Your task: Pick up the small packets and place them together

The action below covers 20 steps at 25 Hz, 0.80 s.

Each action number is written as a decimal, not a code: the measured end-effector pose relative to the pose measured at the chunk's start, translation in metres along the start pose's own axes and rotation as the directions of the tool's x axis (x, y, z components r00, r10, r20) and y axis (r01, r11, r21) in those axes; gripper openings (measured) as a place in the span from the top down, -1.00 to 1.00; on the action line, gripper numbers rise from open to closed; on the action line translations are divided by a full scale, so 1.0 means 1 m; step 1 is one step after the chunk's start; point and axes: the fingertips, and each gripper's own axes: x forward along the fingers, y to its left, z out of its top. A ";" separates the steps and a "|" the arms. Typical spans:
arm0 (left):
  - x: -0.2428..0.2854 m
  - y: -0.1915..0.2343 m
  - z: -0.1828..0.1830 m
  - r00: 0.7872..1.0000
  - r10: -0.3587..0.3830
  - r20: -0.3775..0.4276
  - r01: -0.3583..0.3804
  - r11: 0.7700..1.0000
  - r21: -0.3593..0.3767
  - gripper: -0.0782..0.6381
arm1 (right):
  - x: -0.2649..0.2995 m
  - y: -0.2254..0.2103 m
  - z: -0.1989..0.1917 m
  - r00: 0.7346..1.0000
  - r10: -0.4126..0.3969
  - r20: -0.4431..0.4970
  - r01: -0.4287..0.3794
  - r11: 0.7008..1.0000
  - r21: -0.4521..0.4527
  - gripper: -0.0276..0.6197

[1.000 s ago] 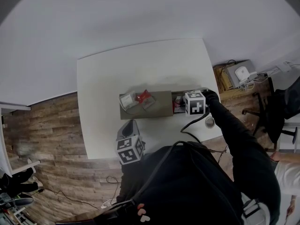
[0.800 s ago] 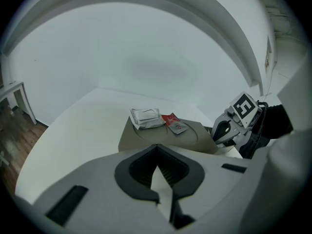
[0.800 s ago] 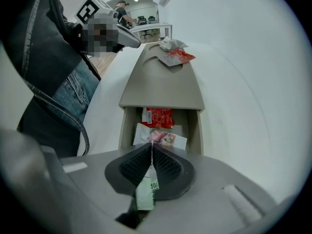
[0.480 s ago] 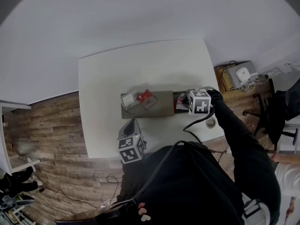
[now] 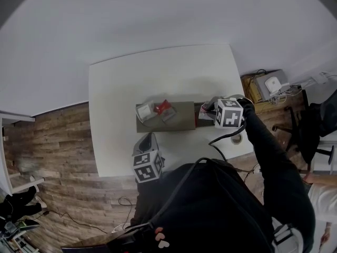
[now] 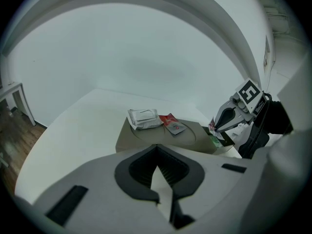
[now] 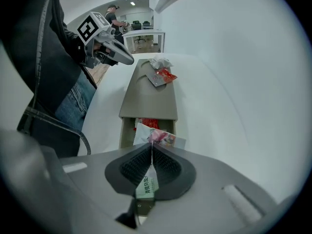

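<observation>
The right gripper (image 7: 151, 146) is lifting a small packet (image 7: 165, 139), squeezed in its jaws, off the box (image 7: 148, 99) near the counter's (image 7: 209, 96) right edge, while the left gripper's (image 6: 157, 152) jaws are sitting shut.

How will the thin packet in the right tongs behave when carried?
Probably floppy: the packet is a thin, flat sachet. Likely light, since the right tongs hold it by a narrow pinch. Its free end past the tips may flap.

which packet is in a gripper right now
The pink-and-green printed packet, clamped in the right gripper; the white packet and red packet lie loose on the tan box lid.
</observation>
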 end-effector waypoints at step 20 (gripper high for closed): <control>-0.010 0.004 -0.006 1.000 0.010 0.004 -0.010 1.000 -0.006 0.78 | -0.028 -0.033 0.072 0.985 -0.128 0.114 0.140 0.984 -0.112 0.88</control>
